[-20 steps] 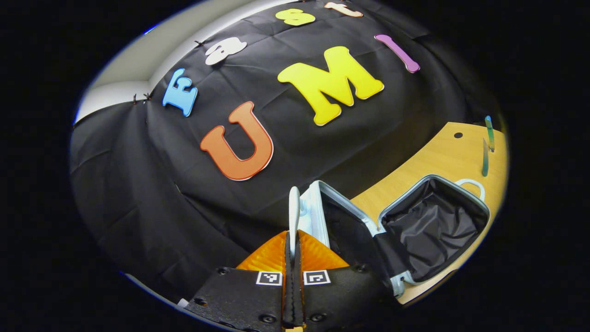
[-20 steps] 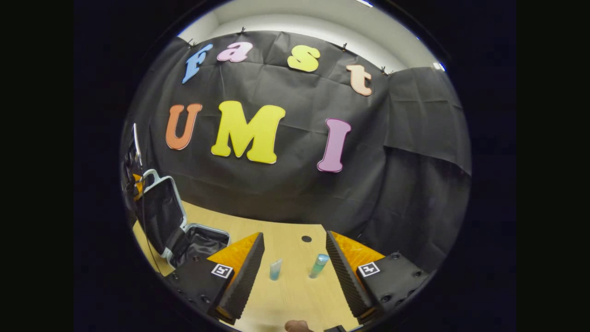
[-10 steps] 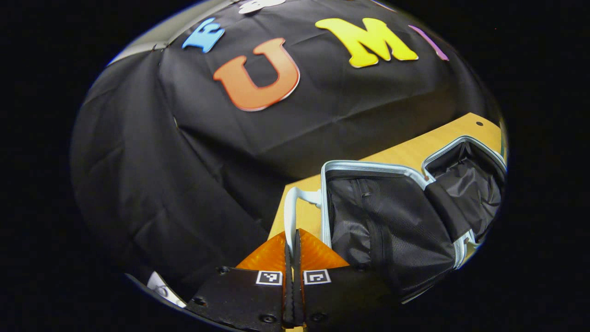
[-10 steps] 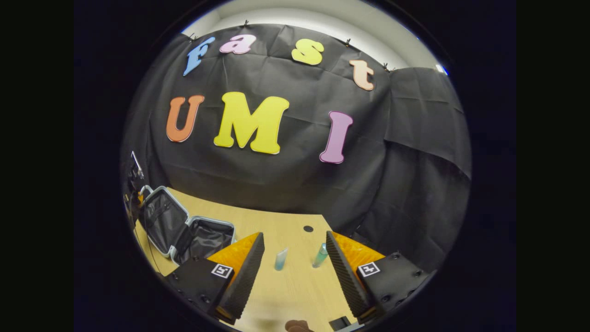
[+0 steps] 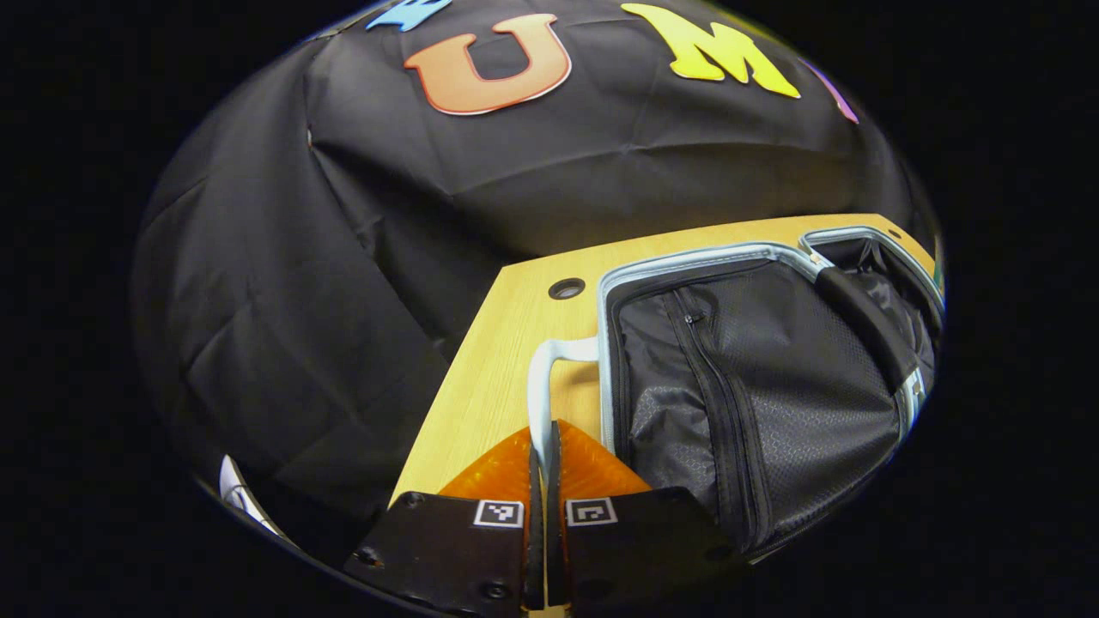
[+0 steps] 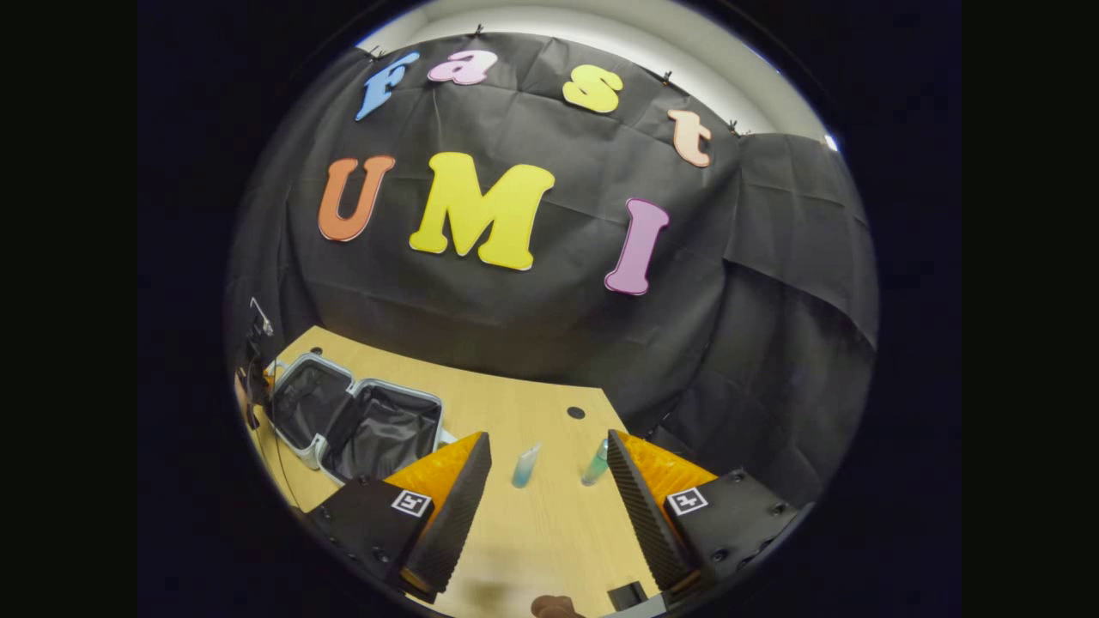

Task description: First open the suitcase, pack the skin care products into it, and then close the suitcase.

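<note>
While pinching the handle (image 5: 539, 390), left tool (image 5: 543, 455) stays closed.

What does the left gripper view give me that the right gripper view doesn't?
Left gripper view alone: the left hand-held gripper shut on the suitcase handle, and the zip pocket lining the lid. Right gripper view alone: the open right hand-held gripper, with the blue tube and green bottle standing ahead of it. Both: the opened suitcase lying on the wooden table.
</note>
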A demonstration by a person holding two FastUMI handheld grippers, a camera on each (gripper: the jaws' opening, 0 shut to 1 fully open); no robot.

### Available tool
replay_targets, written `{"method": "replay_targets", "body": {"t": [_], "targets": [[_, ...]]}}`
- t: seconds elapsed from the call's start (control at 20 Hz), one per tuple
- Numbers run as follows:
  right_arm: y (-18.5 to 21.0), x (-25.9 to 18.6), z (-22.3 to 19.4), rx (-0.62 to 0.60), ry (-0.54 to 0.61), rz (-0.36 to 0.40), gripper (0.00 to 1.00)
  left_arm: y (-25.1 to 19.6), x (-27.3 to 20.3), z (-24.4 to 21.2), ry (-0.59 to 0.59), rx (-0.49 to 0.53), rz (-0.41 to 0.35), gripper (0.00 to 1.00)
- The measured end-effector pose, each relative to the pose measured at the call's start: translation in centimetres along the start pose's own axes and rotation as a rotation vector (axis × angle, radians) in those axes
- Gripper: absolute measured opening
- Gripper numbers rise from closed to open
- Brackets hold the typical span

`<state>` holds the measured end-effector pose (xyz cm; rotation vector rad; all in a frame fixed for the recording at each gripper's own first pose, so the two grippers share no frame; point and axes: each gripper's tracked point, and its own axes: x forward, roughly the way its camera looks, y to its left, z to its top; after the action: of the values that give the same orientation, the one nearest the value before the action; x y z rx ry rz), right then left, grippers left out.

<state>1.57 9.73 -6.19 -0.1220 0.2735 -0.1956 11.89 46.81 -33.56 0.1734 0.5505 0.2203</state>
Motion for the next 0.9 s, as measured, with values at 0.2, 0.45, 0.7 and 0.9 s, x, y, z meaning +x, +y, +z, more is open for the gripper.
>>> {"method": "replay_targets", "body": {"t": [0.2,0.45,0.7,0.9], "targets": [[-0.6,-0.1,0.1,0.019,-0.008,-0.003,0.81,0.4,-0.2,-0.3,0.022,0.009,0.012,0.16],[-2.2,0.4,-1.1,0.039,0.000,0.004,0.81,1.0,-2.1,1.9,-0.011,0.040,0.062,0.32],[-5.3,1.5,-2.3,0.057,-0.006,0.025,0.81,-1.6,-5.7,5.3,-0.058,0.017,0.089,0.99],[-8.6,3.5,-3.5,0.095,0.000,0.043,0.80,-8.0,-10.2,9.2,-0.123,-0.009,0.048,0.99]]}}
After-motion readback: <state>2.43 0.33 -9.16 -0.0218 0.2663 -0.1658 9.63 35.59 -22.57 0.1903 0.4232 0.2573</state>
